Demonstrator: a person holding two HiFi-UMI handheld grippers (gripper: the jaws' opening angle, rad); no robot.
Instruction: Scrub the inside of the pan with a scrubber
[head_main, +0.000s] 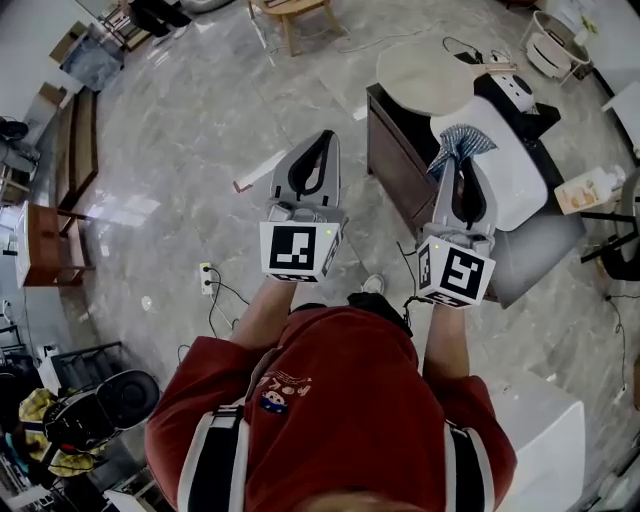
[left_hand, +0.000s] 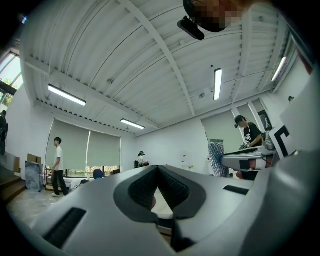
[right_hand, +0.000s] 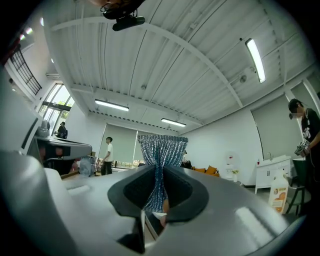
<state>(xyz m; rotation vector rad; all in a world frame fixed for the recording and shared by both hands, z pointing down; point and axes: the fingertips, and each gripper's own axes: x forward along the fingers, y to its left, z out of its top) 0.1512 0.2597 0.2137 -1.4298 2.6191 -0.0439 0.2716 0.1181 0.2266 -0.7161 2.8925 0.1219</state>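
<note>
In the head view both grippers are held up in front of the person's chest, jaws pointing away. My right gripper (head_main: 462, 160) is shut on a glittery blue-grey scrubber cloth (head_main: 460, 142). The scrubber (right_hand: 161, 150) fans out above the closed jaws of the right gripper (right_hand: 160, 169). My left gripper (head_main: 320, 140) is shut with nothing in it, and its pads meet at the tips (left_hand: 157, 168). Both gripper views look up at the ceiling. I cannot make out a pan in any view.
A dark cabinet (head_main: 392, 150) with a round pale top (head_main: 425, 72) and a white appliance (head_main: 520, 175) stand ahead on the right. A power strip (head_main: 207, 278) lies on the marble floor. People stand in the room (left_hand: 58, 165), (right_hand: 306, 131).
</note>
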